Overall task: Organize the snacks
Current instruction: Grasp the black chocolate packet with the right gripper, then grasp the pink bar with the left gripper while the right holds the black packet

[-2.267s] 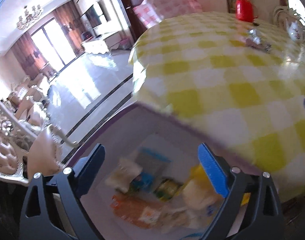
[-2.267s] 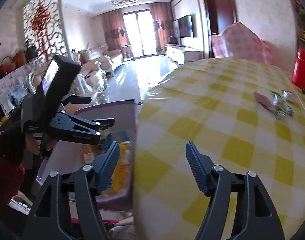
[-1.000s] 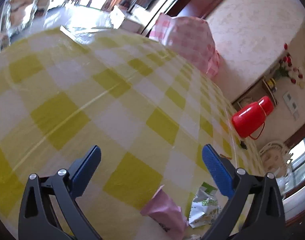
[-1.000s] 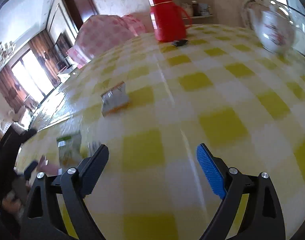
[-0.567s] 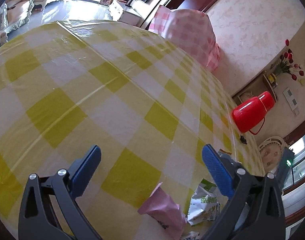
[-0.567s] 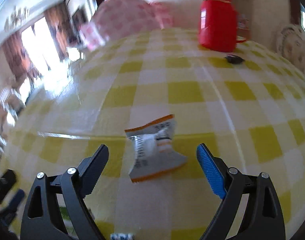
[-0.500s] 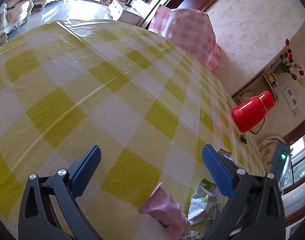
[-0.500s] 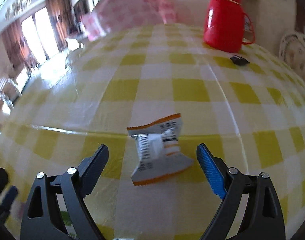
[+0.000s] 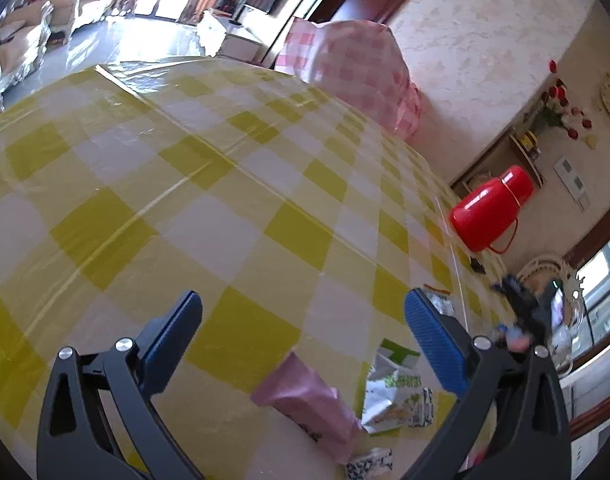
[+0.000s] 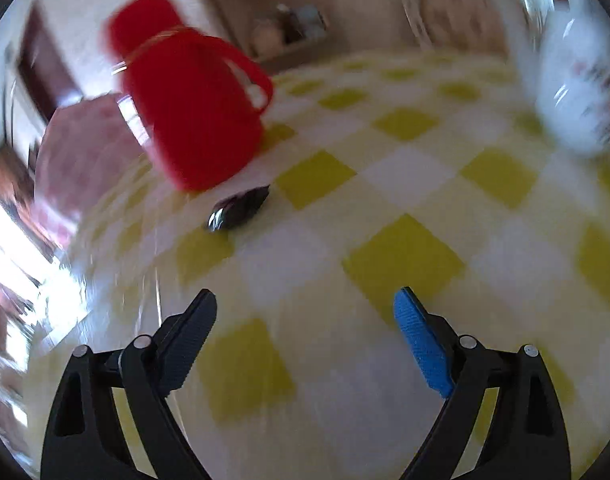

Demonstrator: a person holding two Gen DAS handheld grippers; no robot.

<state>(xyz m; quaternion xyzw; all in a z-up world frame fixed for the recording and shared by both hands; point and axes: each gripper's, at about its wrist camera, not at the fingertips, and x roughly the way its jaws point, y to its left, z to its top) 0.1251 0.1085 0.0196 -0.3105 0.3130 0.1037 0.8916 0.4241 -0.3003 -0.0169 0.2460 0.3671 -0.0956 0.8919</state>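
Observation:
In the left wrist view a pink snack packet lies on the yellow-checked table, just below and between the fingers of my open left gripper. A green-and-white packet lies beside it on the right, and a small patterned packet sits at the bottom edge. A grey-and-orange packet peeks out behind the right fingertip. My right gripper is open and empty over the checked table. A small dark wrapped snack lies ahead of it, by the red jug.
The red jug stands at the far right of the table. A blurred white teapot is at the right. A pink-checked covered chair stands behind the table. The right gripper's blurred body shows at the right edge.
The right wrist view has swung fast from the grey-and-orange packet toward the red jug and the dark snack, and is blurred. The left gripper has hardly moved; both stay open.

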